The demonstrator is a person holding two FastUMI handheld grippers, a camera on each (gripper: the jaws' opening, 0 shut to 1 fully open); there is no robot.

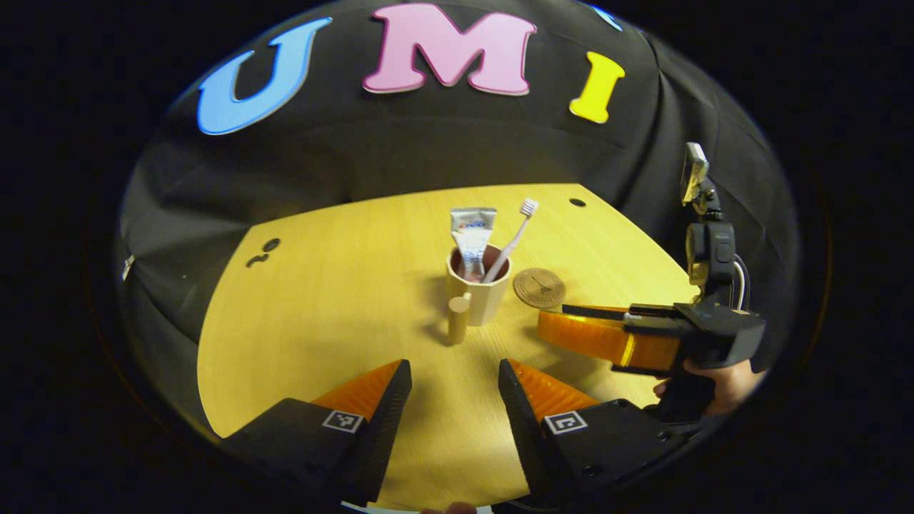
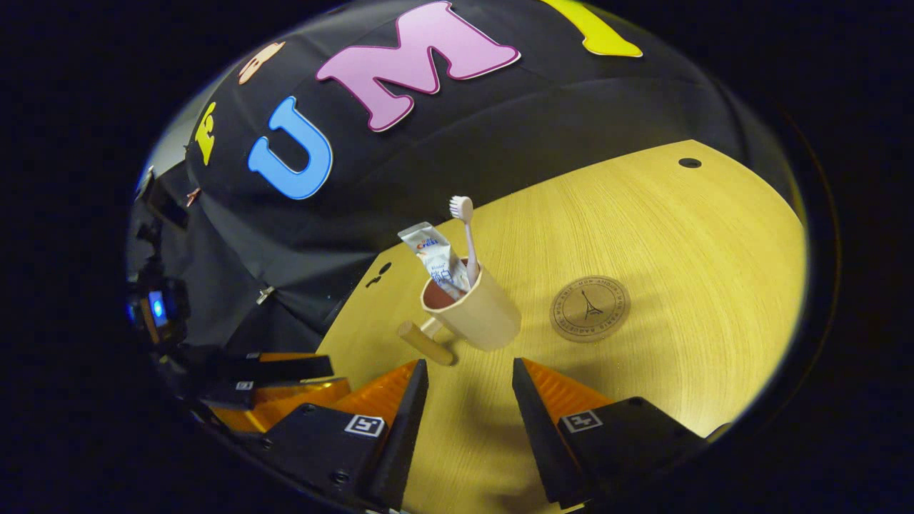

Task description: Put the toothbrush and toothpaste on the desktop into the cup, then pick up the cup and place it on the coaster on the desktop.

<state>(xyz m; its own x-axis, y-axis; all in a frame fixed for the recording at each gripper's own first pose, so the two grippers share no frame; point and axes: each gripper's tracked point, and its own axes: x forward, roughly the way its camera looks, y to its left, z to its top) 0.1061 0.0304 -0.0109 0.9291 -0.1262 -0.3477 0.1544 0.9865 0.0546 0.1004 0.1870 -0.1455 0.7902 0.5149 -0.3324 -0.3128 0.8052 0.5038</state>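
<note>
A beige cup (image 1: 487,294) (image 2: 480,314) with a stick-like handle (image 1: 457,318) (image 2: 424,343) stands upright on the wooden desktop (image 1: 335,307) (image 2: 678,235). Inside it stand a white toothpaste tube (image 1: 472,240) (image 2: 434,258) and a toothbrush (image 1: 515,235) (image 2: 467,235), bristles up. A round brown coaster (image 1: 540,288) (image 2: 590,308) lies flat just right of the cup, apart from it. My left gripper (image 1: 454,375) is open, a short way in front of the cup, nothing between its fingers. My right gripper (image 2: 470,375) is open too, close before the cup; in the left gripper view it (image 1: 571,321) comes in from the right, held by a hand.
Small dark holes (image 1: 577,203) (image 1: 270,245) (image 2: 689,163) mark the desktop near its far edge. The black cloth wall rises behind the table. The left gripper (image 2: 271,378) appears low at the left of the right gripper view.
</note>
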